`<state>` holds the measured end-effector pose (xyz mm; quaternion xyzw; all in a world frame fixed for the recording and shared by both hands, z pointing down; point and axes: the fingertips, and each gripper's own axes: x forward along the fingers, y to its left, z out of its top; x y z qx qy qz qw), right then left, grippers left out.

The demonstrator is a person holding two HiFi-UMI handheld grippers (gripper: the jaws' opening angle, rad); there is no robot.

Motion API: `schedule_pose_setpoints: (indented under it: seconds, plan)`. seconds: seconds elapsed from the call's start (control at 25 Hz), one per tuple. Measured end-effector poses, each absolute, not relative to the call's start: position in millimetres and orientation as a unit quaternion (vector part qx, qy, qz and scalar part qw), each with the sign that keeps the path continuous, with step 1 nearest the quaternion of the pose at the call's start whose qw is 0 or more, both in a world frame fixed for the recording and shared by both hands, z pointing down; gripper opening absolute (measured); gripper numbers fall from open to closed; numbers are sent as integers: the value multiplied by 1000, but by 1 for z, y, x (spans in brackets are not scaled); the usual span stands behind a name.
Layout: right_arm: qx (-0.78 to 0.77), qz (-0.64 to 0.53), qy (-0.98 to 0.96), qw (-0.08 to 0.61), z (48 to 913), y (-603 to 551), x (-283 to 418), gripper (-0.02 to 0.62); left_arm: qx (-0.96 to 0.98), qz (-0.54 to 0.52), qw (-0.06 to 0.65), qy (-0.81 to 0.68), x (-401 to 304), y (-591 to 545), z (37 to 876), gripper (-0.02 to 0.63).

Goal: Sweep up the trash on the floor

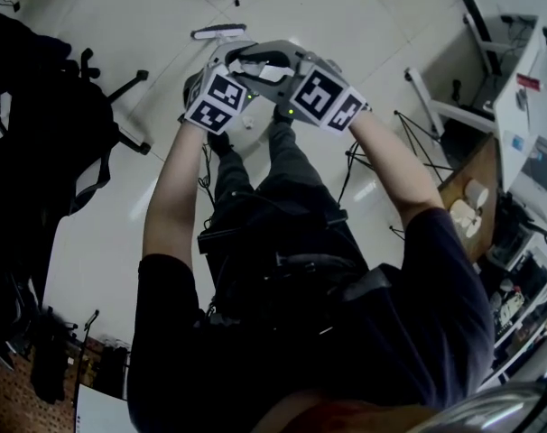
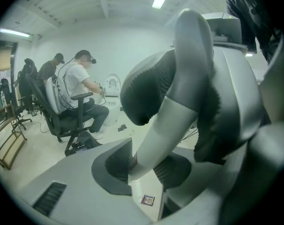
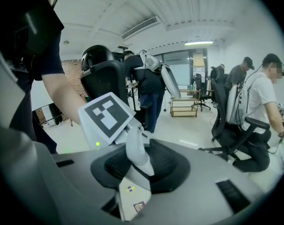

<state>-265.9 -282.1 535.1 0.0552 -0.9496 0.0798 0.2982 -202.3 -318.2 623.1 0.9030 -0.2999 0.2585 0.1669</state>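
Both grippers meet in front of my knees around one white and grey handle (image 1: 266,64). My left gripper (image 1: 221,72) has the handle's white lower part (image 2: 153,146) between its dark pads, which touch it. My right gripper (image 1: 293,69) is shut on the same handle (image 3: 135,149), just beyond the left gripper's marker cube (image 3: 107,116). A white bar (image 1: 219,32) lies on the floor ahead of the grippers. A small square scrap or label (image 2: 148,200) shows on the pale surface below the jaws; I cannot tell which it is.
A black office chair (image 1: 84,115) stands on the left and a thin black stand (image 1: 409,142) and desk (image 1: 517,88) on the right. Two people sit in chairs (image 2: 78,95) across the room. Another person (image 3: 149,90) stands by a wooden rack (image 3: 182,104).
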Motion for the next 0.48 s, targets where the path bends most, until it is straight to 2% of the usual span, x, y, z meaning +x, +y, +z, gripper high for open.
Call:
schedule_pose_setpoints:
  seconds: [0.48]
  plan:
    - [68, 106, -950, 286, 539, -247, -263, 129, 906, 265, 146, -295, -201, -285, 624, 97]
